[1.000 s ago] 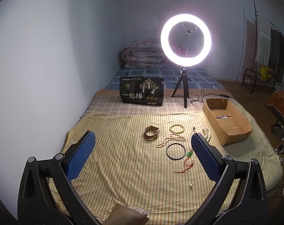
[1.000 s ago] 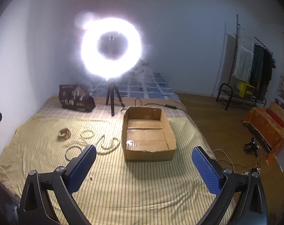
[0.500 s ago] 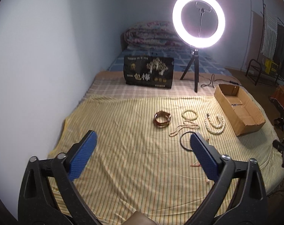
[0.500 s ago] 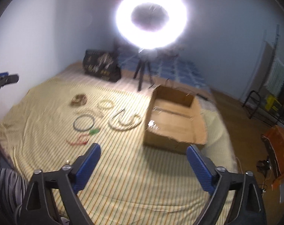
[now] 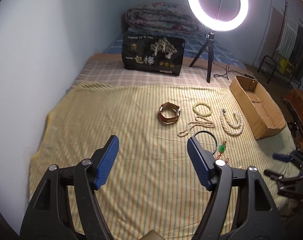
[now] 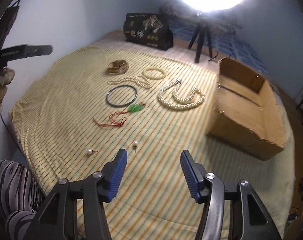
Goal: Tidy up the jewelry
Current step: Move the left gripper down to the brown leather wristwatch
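Striped yellow bedspread (image 6: 71, 92) carries it all: jewelry fanned out flat beside the cardboard box (image 6: 249, 116), easy picking. My right tongs (image 6: 153, 172) have just been narrowing, empty, above a pearl earring (image 6: 135, 145); left tongs (image 5: 152, 156) likewise, nothing between.

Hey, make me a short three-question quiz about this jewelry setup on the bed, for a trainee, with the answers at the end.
1. True or false: the cardboard box already holds the thick twisted pearl necklace.
2. Which piece lies nearest the right hand-held gripper? A) dark bangle B) pearl stud earrings C) folded watch
3. Fill in: the green pendant hangs on a ___ cord.

Key: 1 false, the necklace lies on the striped sheet beside the box. 2 B. 3 red.
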### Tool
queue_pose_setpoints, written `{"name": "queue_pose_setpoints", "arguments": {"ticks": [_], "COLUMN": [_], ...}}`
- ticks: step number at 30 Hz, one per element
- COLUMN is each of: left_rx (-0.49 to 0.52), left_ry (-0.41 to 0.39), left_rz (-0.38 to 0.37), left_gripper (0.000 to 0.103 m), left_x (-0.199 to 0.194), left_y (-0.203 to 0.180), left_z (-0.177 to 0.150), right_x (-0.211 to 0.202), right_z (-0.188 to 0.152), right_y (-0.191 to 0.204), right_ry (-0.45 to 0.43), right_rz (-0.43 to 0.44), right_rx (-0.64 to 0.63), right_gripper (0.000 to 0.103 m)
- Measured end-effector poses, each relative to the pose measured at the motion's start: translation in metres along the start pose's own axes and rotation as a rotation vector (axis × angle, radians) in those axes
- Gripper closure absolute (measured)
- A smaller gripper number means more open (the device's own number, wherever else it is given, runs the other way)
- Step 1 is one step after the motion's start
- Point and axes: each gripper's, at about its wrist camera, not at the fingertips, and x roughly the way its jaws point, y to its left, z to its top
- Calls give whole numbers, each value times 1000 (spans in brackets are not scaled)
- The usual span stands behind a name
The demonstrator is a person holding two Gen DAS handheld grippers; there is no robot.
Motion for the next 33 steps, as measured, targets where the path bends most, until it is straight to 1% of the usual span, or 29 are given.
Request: {"name": "queue_pose_setpoints", "arguments": {"ticks": [2, 5, 7, 11, 14, 16, 19, 21, 24, 30, 33], "left_rx": [-4, -29, -56, -66, -70, -82, -100, -106, -123, -144, -168], "left_ry": [23, 77, 111, 146, 181, 200, 221, 234, 253, 269, 282], "left_rz": [-22, -62, -88, -84, -85, -84, -81, -75, -85, -73, -87], "left_gripper": [33, 43, 45, 47, 52, 53, 54, 57, 57, 57, 57], "left_x": [13, 39, 55, 82, 103, 116, 133, 142, 154, 175, 186], "left_y": [-2, -4, -4, -8, -9, -5, 2, 6, 9, 9, 11], "left_z": [6, 18, 25, 33, 36, 37, 39, 40, 41, 44, 45], "right_x": [7, 14, 17, 27, 33, 40, 50, 58, 64, 67, 66], "right_z": [-1, -2, -2, -2, 0, 1, 3, 4, 5, 5, 5], "right_y": [1, 1, 1, 5, 9, 10, 11, 12, 14, 15, 15], "right_ry": [5, 9, 15, 42, 57, 69, 84, 97, 107, 112, 114], "right_rz": [11, 29, 33, 48, 57, 76, 85, 93, 107, 120, 123], "right_rx": [2, 8, 5, -17, -29, -27, -28, -28, -31, -34, -35], "right_gripper": [48, 51, 53, 58, 60, 63, 64, 65, 66, 66, 66]}}
